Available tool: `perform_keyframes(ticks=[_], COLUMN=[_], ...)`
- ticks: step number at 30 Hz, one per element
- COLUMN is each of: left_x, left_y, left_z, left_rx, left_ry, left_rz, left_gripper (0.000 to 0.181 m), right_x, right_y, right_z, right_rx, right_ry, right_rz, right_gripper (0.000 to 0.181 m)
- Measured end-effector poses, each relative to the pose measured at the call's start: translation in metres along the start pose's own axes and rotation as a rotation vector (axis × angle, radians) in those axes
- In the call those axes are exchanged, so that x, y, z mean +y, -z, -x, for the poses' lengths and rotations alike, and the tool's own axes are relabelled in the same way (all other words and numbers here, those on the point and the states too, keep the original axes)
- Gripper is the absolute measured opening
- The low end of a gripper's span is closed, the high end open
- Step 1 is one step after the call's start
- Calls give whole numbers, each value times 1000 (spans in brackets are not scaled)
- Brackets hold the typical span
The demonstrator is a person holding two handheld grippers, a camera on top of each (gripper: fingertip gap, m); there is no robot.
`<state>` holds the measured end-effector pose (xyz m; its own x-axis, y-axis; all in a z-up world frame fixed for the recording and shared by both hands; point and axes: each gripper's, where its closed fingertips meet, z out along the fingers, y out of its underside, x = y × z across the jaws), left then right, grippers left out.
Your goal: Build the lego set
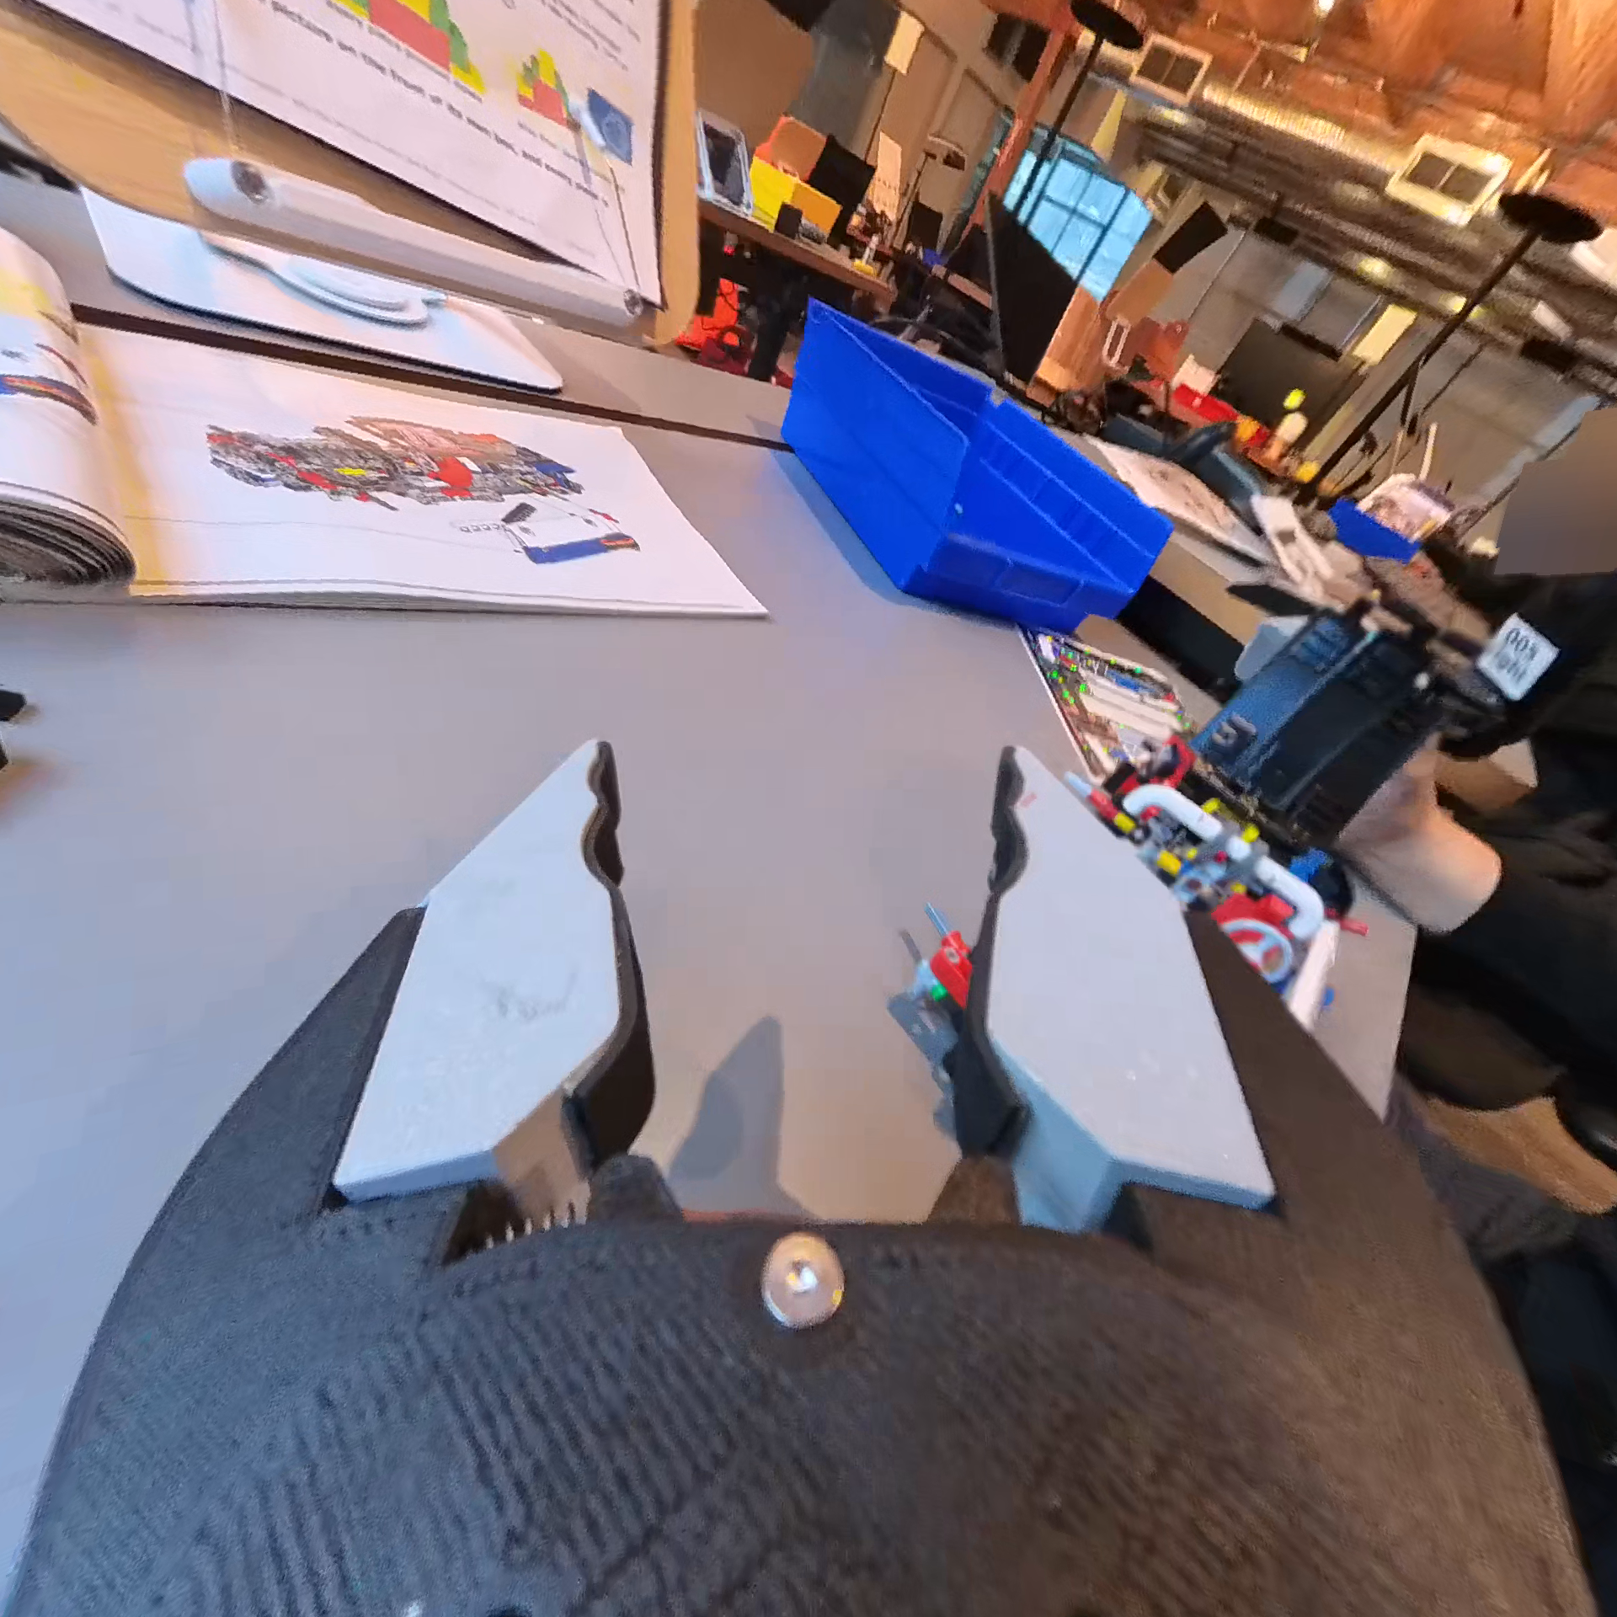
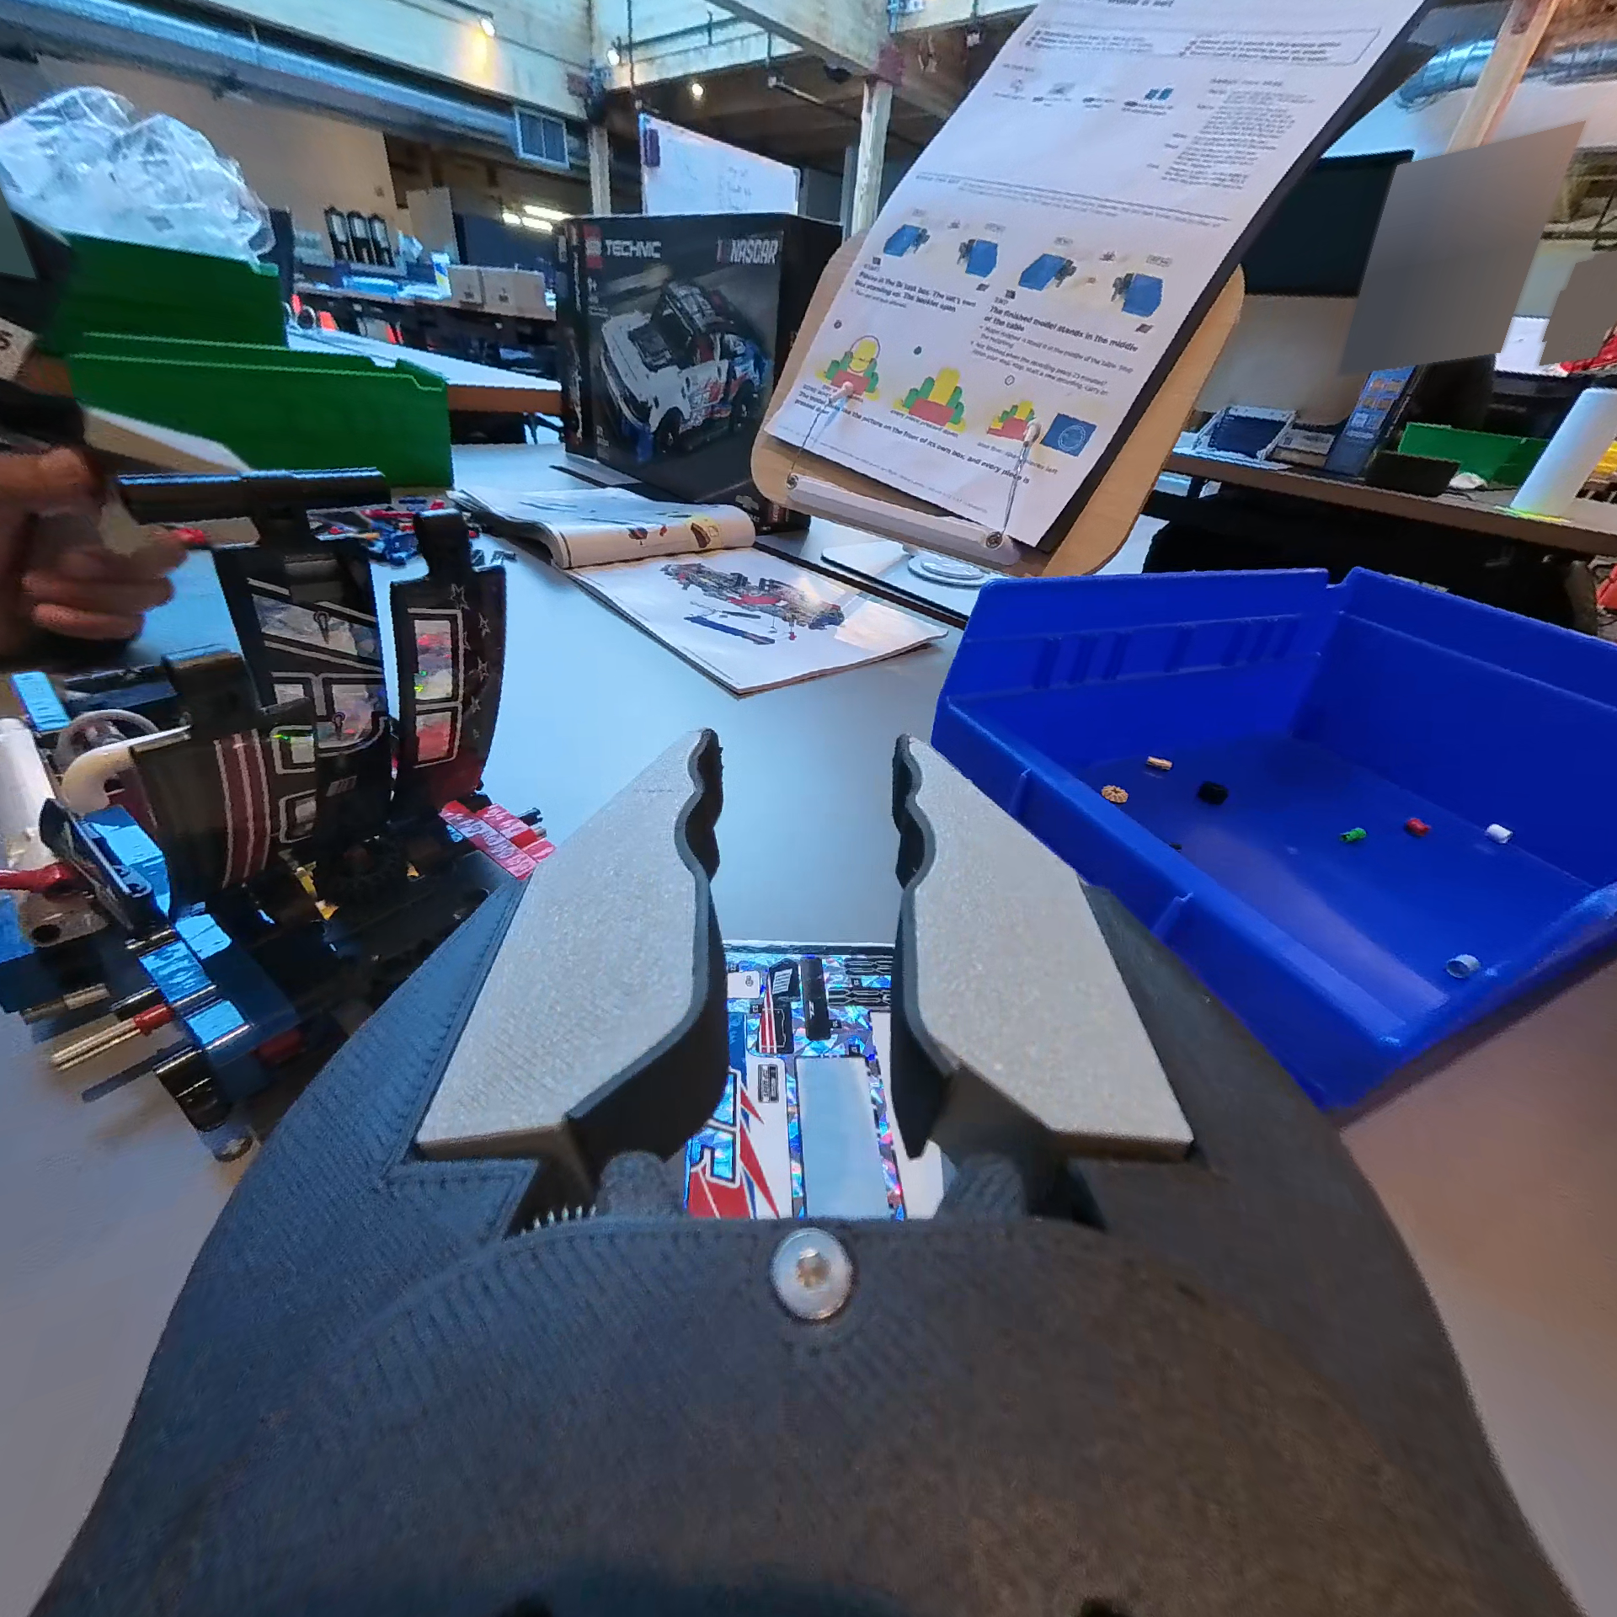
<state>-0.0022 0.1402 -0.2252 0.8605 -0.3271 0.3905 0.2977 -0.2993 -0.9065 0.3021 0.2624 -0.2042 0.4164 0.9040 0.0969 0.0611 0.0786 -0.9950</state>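
The partly built Lego car (image 2: 289, 744) stands on the grey table (image 2: 612, 717), with dark stickered panels upright and blue, red and white parts. My left gripper (image 1: 805, 787) is open and empty over the table. The car (image 1: 1225, 857) lies to its right, and a small red and grey part (image 1: 941, 971) shows by the right finger, not clamped. My right gripper (image 2: 805, 787) is open and empty above a shiny sticker sheet (image 2: 805, 1094). The left gripper (image 2: 166, 451) shows blurred above the car, held by a hand (image 2: 61, 560).
A blue bin (image 2: 1094, 875) at the right holds several small loose pieces (image 2: 1352, 836); it also shows in the left wrist view (image 1: 962, 490). An open instruction booklet (image 2: 726, 604), the set's box (image 2: 691, 350), a sheet stand (image 2: 1006, 306) and green bins (image 2: 254, 394) stand farther back.
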Motion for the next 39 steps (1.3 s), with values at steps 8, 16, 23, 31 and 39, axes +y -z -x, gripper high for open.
perform_keyframes(ticks=[8,16,23,31,39], left_x=[38,76,91,88,87], left_y=[17,23,11,1,8], left_z=[-69,-111,-126,-143,-136], left_rx=[89,192,245,312,286], left_ry=[-252,-369,-416,-398,-389], left_rz=[219,450,515,516,602], left_gripper=[58,50,17,0,20], right_x=[1,2,2,3,2], right_y=[-1,-2,-1,-2,-1], right_z=[1,2,3,5,5], right_rx=[4,13,17,11,8], right_ry=[15,34,45,50,52], right_rz=[8,15,14,15,10], right_gripper=[34,32,29,28,27])
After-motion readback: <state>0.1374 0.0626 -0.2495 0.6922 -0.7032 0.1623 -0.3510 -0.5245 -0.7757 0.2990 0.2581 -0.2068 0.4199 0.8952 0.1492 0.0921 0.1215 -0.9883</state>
